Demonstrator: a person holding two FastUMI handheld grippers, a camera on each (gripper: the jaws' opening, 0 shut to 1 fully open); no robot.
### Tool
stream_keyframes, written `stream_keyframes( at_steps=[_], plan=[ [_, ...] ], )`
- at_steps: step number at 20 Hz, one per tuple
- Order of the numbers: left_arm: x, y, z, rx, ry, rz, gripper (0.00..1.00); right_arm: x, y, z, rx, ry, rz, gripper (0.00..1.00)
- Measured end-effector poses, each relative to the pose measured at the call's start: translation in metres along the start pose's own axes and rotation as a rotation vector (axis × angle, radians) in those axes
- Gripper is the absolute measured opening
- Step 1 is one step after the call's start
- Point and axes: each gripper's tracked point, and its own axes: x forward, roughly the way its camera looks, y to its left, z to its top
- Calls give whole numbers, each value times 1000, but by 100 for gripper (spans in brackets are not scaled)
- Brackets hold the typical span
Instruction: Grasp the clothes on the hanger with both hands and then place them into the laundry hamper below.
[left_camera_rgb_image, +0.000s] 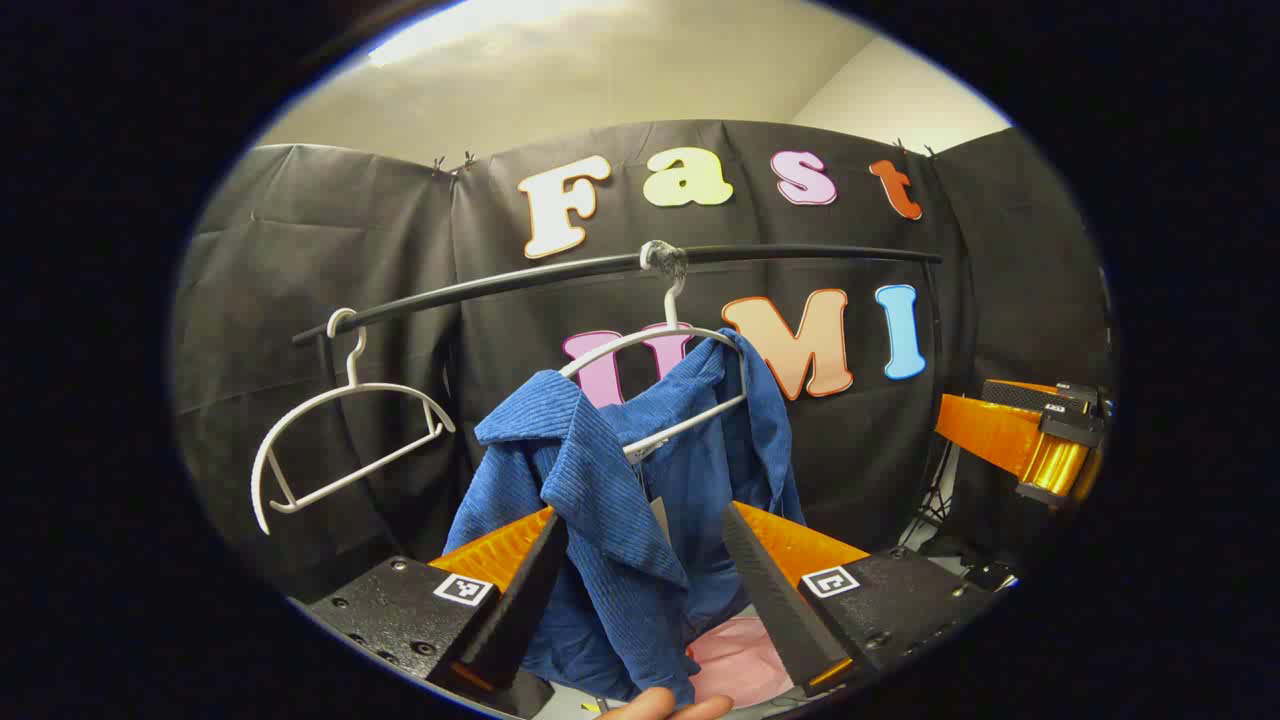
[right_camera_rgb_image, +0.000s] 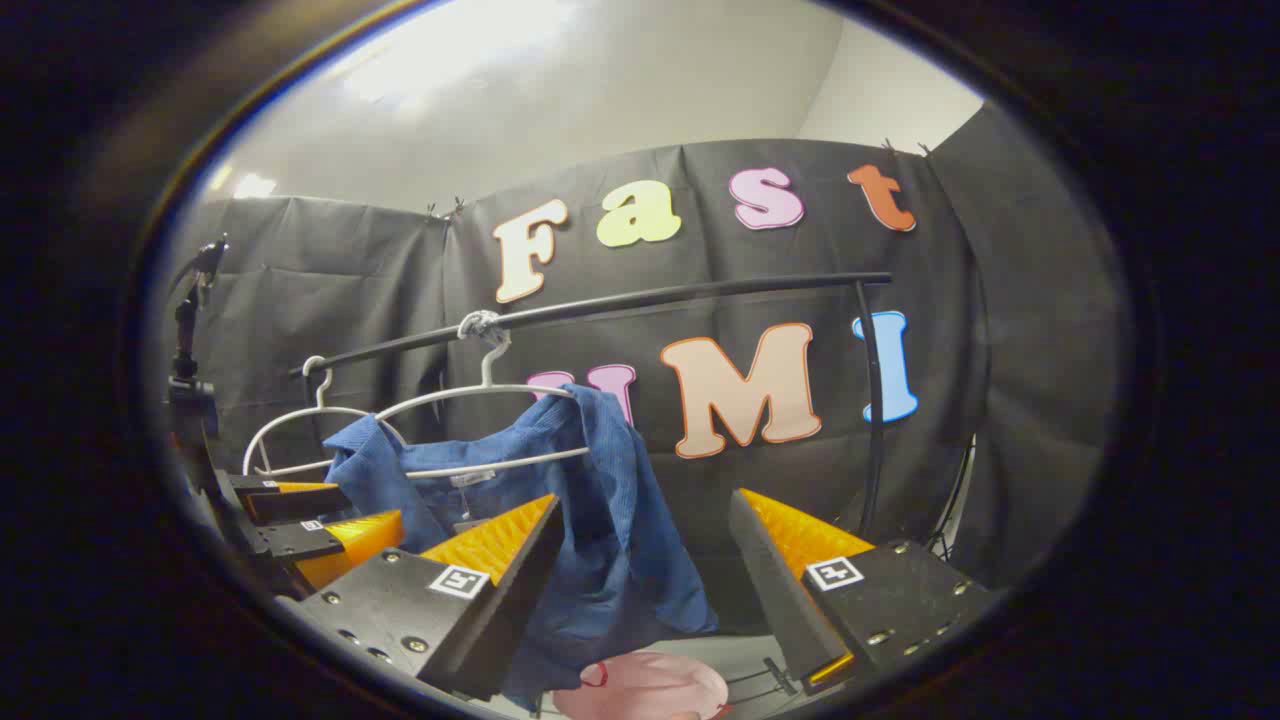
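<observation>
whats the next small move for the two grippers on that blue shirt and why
Probably shut both grippers on the blue corduroy shirt. It hangs half off the white plastic hanger, and fabric lies between the open fingers of the left gripper. The right gripper, also open, has cloth by its left finger, so it may need to ease left first. The pink hamper waits below.

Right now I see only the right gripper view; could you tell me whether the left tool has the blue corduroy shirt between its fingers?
Observer: Yes. In the left gripper view the blue corduroy shirt hangs between the left tool's open fingers, not yet clamped.
Operator: Thank you. Where does my right tool sit from there?
Observer: The right tool sits at the right edge, apart from the shirt.
Operator: Anything under the hem?
Observer: A person's fingertip shows just below it.
</observation>
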Motion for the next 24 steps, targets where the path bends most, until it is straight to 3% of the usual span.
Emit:
stream_keyframes(
  at_steps=[1,4,5,6,7,16,19,20,23,24],
  plan=[
    [-1,0,1,-4,-3,1,100,0,-2,-2,-8,6,1,99],
    [-5,-3,0,-6,-4,0,96,1,-2,-4,-20,18,6,99],
    [-7,-4,1,-9,-5,-1,100,1,-1,-2,-16,9,5,99],
    [-9,-4,-1,-9,-6,4,100,1,1,1,-12,2,11,95],
    [-12,-4,-1,-7,-5,8,100,0,3,1,-12,-6,15,99],
    [-27,-2,-11,-5,19,67,96,3,11,-13,-47,27,79,99],
    [-25,4,-11,9,8,107,100,8,15,-15,-52,30,100,99],
    [-23,7,-10,13,2,125,95,10,17,-15,-42,31,111,100],
    [-6,8,-13,0,11,146,95,13,16,-16,-26,30,117,100],
    [-1,8,-15,-6,17,150,99,13,15,-15,-29,28,116,99]
  ],
)
